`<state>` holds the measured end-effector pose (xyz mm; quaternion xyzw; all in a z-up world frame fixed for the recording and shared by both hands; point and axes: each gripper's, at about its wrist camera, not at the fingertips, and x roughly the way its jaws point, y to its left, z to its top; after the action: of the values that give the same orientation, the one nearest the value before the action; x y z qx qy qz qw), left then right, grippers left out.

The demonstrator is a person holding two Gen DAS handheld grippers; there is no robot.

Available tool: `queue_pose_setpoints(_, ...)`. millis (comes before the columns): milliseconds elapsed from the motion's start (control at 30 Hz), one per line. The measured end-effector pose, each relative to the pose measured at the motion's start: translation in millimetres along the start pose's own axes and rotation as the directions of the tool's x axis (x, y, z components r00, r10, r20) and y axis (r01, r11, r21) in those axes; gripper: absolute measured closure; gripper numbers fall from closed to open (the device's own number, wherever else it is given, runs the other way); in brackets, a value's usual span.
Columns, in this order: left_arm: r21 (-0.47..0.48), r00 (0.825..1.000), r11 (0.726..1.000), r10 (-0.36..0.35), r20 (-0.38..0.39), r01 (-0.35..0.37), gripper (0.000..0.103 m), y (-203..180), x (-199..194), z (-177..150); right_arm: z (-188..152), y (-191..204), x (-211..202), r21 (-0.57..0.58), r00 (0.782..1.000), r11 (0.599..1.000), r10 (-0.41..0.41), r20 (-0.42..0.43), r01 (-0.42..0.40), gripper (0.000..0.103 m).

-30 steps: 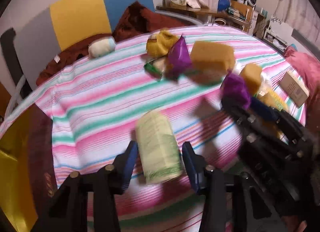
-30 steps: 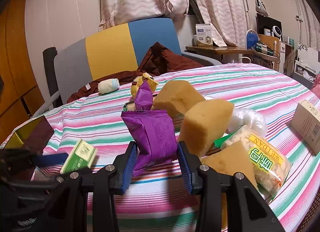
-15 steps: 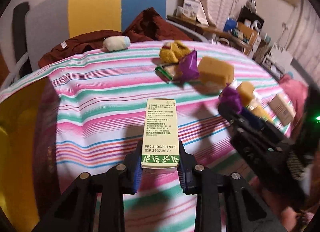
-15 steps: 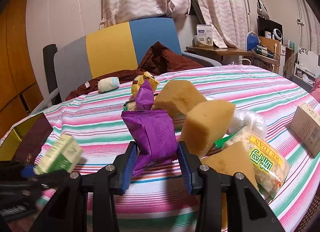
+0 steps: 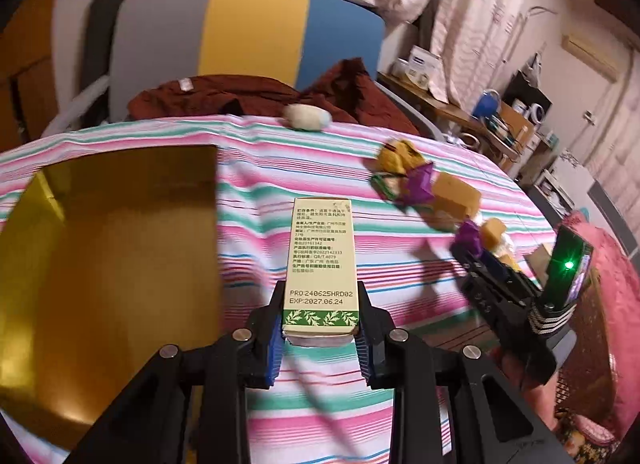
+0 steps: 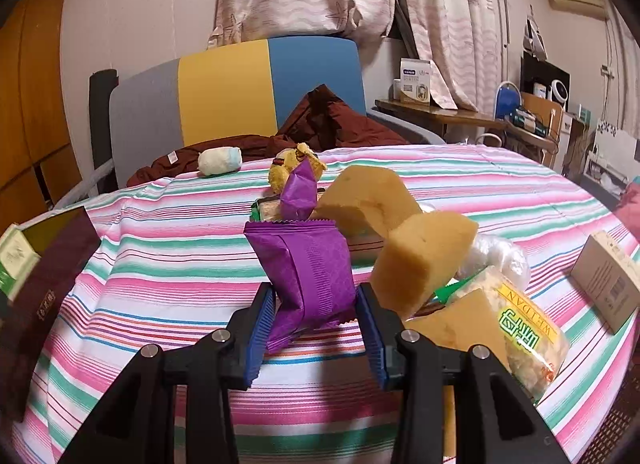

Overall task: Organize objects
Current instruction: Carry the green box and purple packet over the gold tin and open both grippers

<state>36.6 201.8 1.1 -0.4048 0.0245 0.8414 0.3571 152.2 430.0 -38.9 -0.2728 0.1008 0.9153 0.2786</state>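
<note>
My left gripper (image 5: pixel 319 330) is shut on a cream and green carton (image 5: pixel 320 264) and holds it above the striped cloth, just right of an open gold-lined box (image 5: pixel 108 264). The carton (image 6: pixel 14 260) and the box's dark outer wall (image 6: pixel 44 296) also show at the left edge of the right wrist view. My right gripper (image 6: pixel 316 338) is shut on a purple snack packet (image 6: pixel 308 272) and holds it over the cloth. It appears in the left wrist view (image 5: pixel 476 248) at the right.
Yellow sponges (image 6: pixel 420 260), a second purple packet (image 6: pixel 298 193), a WEIDAN snack bag (image 6: pixel 524 328), a cardboard box (image 6: pixel 608 280) and a white roll (image 6: pixel 220 159) lie on the striped table (image 6: pixel 160 264). A chair (image 6: pixel 240 91) stands behind it.
My left gripper closed on the carton, lifted it off the cloth and carried it left, next to the gold box. My right gripper kept still with the purple packet.
</note>
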Motion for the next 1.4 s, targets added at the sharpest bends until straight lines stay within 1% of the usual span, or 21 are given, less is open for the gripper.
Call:
queue_pose_setpoints(100,-0.024,0.999,0.999,0.04,0.016,-0.04,0.073,21.6,-14.3,-3.5,2.0,6.7,-5.7,-0.029,1.0,1.0,0.002,0.011,-0.001,0.062)
queue_pose_setpoints(200,-0.044,0.995,0.995,0.094,0.031,-0.093,0.073,46.0,-27.6,-8.4,5.9,15.5,-14.7,-0.033,0.999,0.999,0.027,0.025,-0.026,0.062)
queue_pose_setpoints(267,-0.059,0.99,0.989,0.138,0.036,-0.135,0.073,65.6,-36.9,-13.0,10.6,23.9,-22.5,-0.03,0.998,0.998,0.059,0.034,-0.058,0.062)
queue_pose_setpoints(367,-0.119,0.987,0.981,0.159,0.032,-0.154,0.073,96.5,-48.2,-19.9,16.4,45.0,-36.0,-0.059,0.991,0.991,0.123,0.045,-0.12,0.062)
queue_pose_setpoints(467,-0.15,0.981,0.97,0.195,0.02,-0.189,0.073,119.6,-53.8,-27.6,21.4,72.0,-49.6,-0.095,0.978,0.975,0.206,0.039,-0.202,0.062)
queue_pose_setpoints(600,-0.207,0.969,0.947,0.246,-0.019,-0.245,0.073,151.3,-56.0,-37.9,24.3,111.0,-67.2,-0.14,0.945,0.937,0.327,0.019,-0.321,0.062)
queue_pose_setpoints(667,-0.214,0.963,0.939,0.266,-0.038,-0.268,0.073,159.2,-54.4,-40.1,25.4,131.7,-79.0,-0.167,0.922,0.91,0.386,0.01,-0.379,0.062)
queue_pose_setpoints(700,-0.21,0.957,0.934,0.285,-0.055,-0.291,0.073,164.2,-53.1,-41.8,26.0,141.1,-84.1,-0.182,0.911,0.896,0.412,0.005,-0.404,0.062)
queue_pose_setpoints(767,-0.206,0.948,0.925,0.308,-0.079,-0.318,0.073,172.2,-51.5,-43.9,26.1,163.4,-93.3,-0.21,0.881,0.86,0.473,-0.02,-0.466,0.062)
queue_pose_setpoints(800,-0.211,0.944,0.92,0.318,-0.093,-0.33,0.073,177.8,-51.1,-45.5,25.6,175.3,-95.8,-0.218,0.862,0.837,0.504,-0.047,-0.501,0.062)
queue_pose_setpoints(867,-0.223,0.941,0.915,0.321,-0.107,-0.337,0.073,185.2,-51.8,-47.2,24.0,193.7,-96.2,-0.216,0.834,0.806,0.544,-0.095,-0.551,0.062)
queue_pose_setpoints(900,-0.225,0.938,0.911,0.326,-0.117,-0.345,0.073,189.0,-51.8,-48.7,22.2,205.4,-95.0,-0.208,0.814,0.787,0.566,-0.131,-0.581,0.062)
queue_pose_setpoints(1000,-0.231,0.933,0.905,0.336,-0.129,-0.358,0.073,195.4,-52.0,-53.1,16.7,235.0,-86.7,-0.188,0.773,0.751,0.599,-0.21,-0.633,0.062)
queue_pose_setpoints(1133,-0.233,0.925,0.896,0.354,-0.137,-0.377,0.073,201.0,-53.2,-55.8,6.8,260.2,-82.5,-0.188,0.742,0.722,0.616,-0.264,-0.666,0.062)
queue_pose_setpoints(1167,-0.23,0.923,0.895,0.361,-0.135,-0.383,0.073,200.8,-54.4,-55.9,5.4,265.6,-81.5,-0.193,0.738,0.716,0.617,-0.274,-0.671,0.061)
queue_pose_setpoints(1267,-0.219,0.906,0.88,0.397,-0.144,-0.421,0.072,203.2,-57.4,-56.1,1.7,279.2,-77.0,-0.201,0.731,0.709,0.613,-0.3,-0.676,0.061)
queue_pose_setpoints(1300,-0.226,0.906,0.878,0.399,-0.143,-0.422,0.071,205.0,-58.8,-55.8,0.2,283.1,-74.0,-0.199,0.73,0.71,0.608,-0.312,-0.676,0.061)
queue_pose_setpoints(1333,-0.238,0.908,0.876,0.396,-0.141,-0.419,0.068,207.1,-61.0,-55.3,-0.4,285.1,-72.5,-0.195,0.73,0.712,0.603,-0.321,-0.674,0.061)
queue_pose_setpoints(1367,-0.258,0.91,0.873,0.39,-0.139,-0.413,0.058,209.1,-64.3,-54.9,-2.0,287.4,-70.2,-0.188,0.73,0.716,0.598,-0.332,-0.672,0.061)
queue_pose_setpoints(1400,-0.29,0.916,0.869,0.38,-0.126,-0.401,0.044,211.1,-71.2,-53.5,-3.7,289.6,-67.5,-0.178,0.727,0.718,0.595,-0.343,-0.672,0.061)
